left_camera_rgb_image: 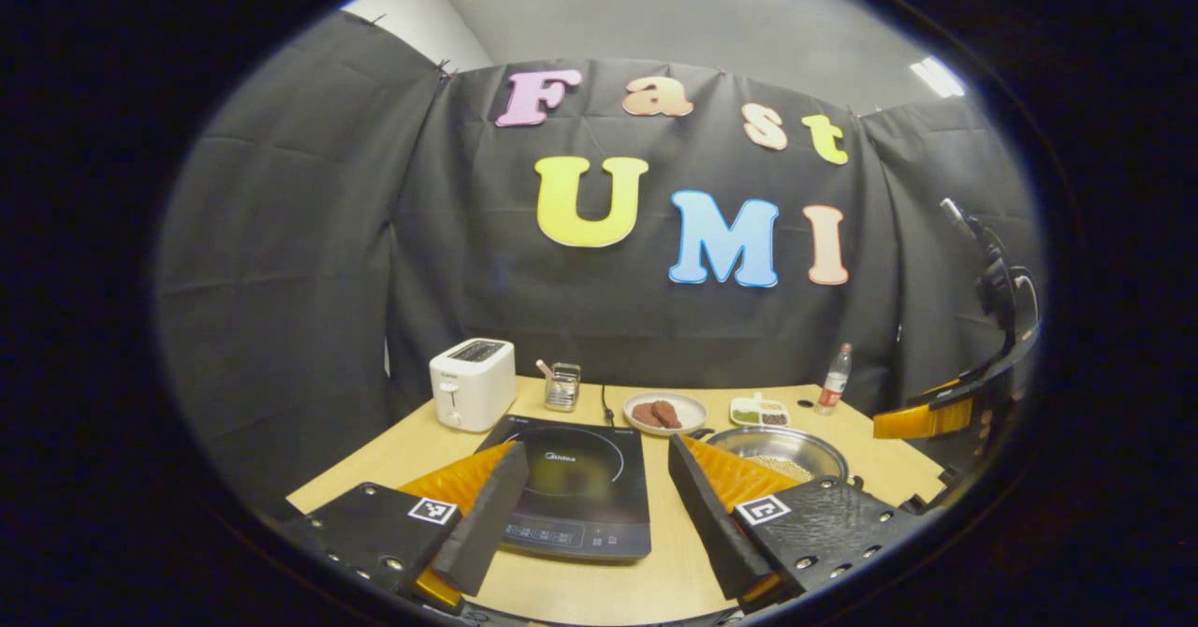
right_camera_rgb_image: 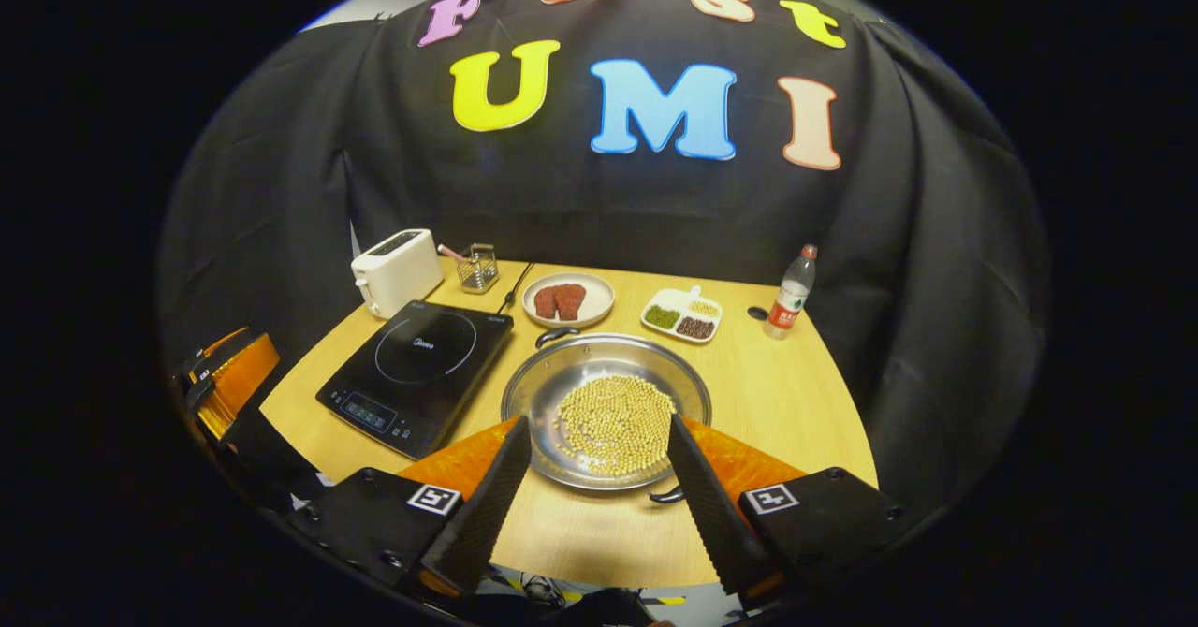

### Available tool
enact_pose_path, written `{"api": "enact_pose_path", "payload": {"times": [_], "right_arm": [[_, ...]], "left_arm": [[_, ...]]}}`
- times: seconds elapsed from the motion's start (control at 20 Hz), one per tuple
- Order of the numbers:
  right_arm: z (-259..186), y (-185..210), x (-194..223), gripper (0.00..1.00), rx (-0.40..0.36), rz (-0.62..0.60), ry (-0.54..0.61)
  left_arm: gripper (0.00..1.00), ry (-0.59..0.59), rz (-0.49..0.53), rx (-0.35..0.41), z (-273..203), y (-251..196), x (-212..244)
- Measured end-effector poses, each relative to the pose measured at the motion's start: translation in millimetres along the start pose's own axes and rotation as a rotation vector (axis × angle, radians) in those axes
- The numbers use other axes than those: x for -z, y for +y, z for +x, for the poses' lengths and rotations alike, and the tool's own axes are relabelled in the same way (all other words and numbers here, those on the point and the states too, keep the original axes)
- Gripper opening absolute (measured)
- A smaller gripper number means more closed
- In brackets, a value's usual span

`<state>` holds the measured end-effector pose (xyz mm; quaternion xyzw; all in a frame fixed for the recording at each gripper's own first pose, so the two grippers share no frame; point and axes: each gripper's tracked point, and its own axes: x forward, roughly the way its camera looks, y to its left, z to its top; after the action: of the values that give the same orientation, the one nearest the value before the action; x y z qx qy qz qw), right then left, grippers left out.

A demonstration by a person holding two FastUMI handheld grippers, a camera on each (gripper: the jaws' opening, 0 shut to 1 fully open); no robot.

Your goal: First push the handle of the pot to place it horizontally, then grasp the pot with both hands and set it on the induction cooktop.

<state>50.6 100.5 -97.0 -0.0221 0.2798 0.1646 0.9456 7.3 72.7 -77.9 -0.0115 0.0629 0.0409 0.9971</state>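
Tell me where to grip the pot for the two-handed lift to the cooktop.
Probably by the two small loop handles on the pot: one on its far rim, one on its near rim. They now lie front to back, so turn them sideways first, then bring one gripper in from each side.

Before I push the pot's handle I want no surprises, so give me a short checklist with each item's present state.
1. Cooktop surface free for the pot: ok.
2. Pot upright on the table, beans inside: ok.
3. Handles lie sideways: not ok, one points at the plate, one at the right tool.
4. Right tool open, holding nothing: ok.
5. Left tool open, above the cooktop: ok.
6. Cooktop off: cannot tell.
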Motion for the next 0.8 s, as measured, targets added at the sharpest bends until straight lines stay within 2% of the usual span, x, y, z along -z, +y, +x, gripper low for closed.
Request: {"api": "enact_pose_path", "payload": {"times": [0.05,0.1,0.15,0.2,0.25,0.3,0.4,0.45,0.5,0.65,0.8], "right_arm": [[3,-2,5,0.91,0.007,0.007,0.031],[6,-5,11,0.74,0.018,0.008,0.062],[9,-7,17,0.65,0.018,0.011,0.091],[13,-8,24,0.53,0.019,0.015,0.118],[15,-8,32,0.46,0.020,0.019,0.142],[19,-8,37,0.30,0.014,0.023,0.167],[30,-5,50,0.11,-0.019,0.041,0.218],[27,-5,52,0.10,-0.034,0.048,0.231],[29,-2,55,0.02,-0.070,0.054,0.238],[44,8,71,0.02,-0.174,0.071,0.289],[57,2,87,0.02,-0.203,0.059,0.343]], "left_arm": [[0.92,0.008,-0.004,-0.009,-1,2,3],[0.92,0.014,-0.005,-0.014,-2,3,5],[0.92,0.017,-0.004,-0.019,-3,3,5],[0.92,0.019,-0.001,-0.024,-3,4,5],[0.92,0.021,0.004,-0.028,-1,4,5],[0.92,0.022,0.011,-0.036,-2,4,4],[0.90,0.026,0.027,-0.050,-1,4,2],[0.92,0.029,0.032,-0.052,-1,2,3],[0.92,0.032,0.035,-0.053,0,-2,4],[0.92,0.049,0.049,-0.064,1,-11,2],[0.92,0.057,0.063,-0.090,-2,-20,-1]]}}
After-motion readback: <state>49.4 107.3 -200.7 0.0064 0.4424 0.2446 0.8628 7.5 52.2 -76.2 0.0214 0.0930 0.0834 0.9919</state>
